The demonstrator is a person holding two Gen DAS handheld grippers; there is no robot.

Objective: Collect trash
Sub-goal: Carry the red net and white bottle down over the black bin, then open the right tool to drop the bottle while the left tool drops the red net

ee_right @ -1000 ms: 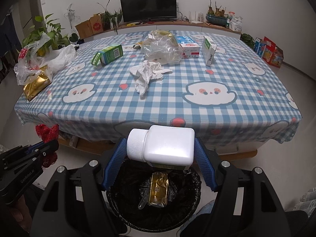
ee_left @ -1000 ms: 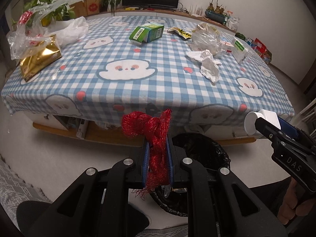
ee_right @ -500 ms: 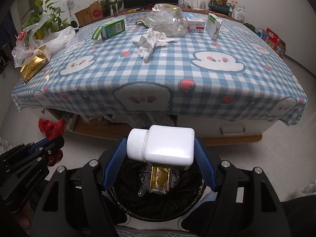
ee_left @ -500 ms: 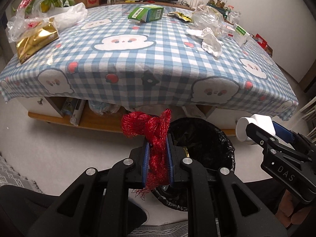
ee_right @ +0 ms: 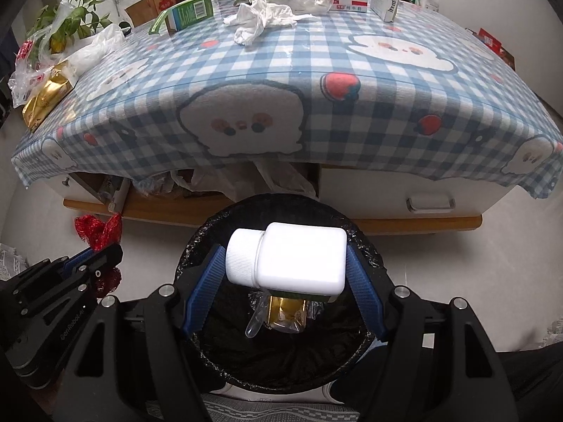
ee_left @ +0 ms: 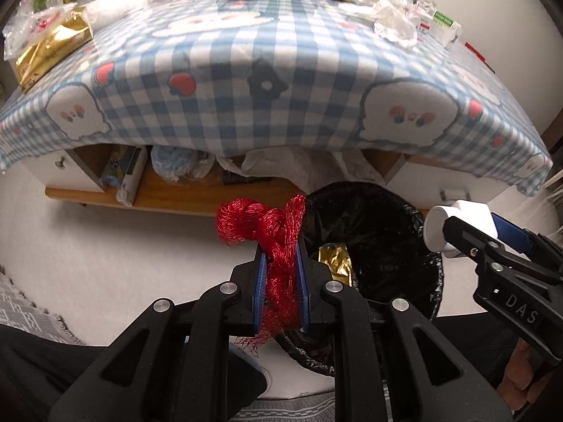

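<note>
Evidently ready to drop, the right gripper (ee_right: 285, 274) clamps a white bottle (ee_right: 299, 256) over the black-lined bin (ee_right: 281, 369), while the left gripper (ee_left: 280, 281) pinches red netting (ee_left: 271, 232) beside its rim.

A low table covered by a blue-and-white checked tablecloth (ee_right: 352, 81) printed with white cartoon faces and red strawberries fills the upper half of both views. Beneath its hanging edge, a wooden shelf (ee_left: 183, 195) holds crumpled plastic bags and a boxed item. A white drawer front with a metal handle (ee_right: 430, 204) sits on the right. Green leafy potted plants (ee_right: 70, 17) stand beyond the far left corner. A grey patterned rug (ee_left: 24, 302) lies on the pale floor.
</note>
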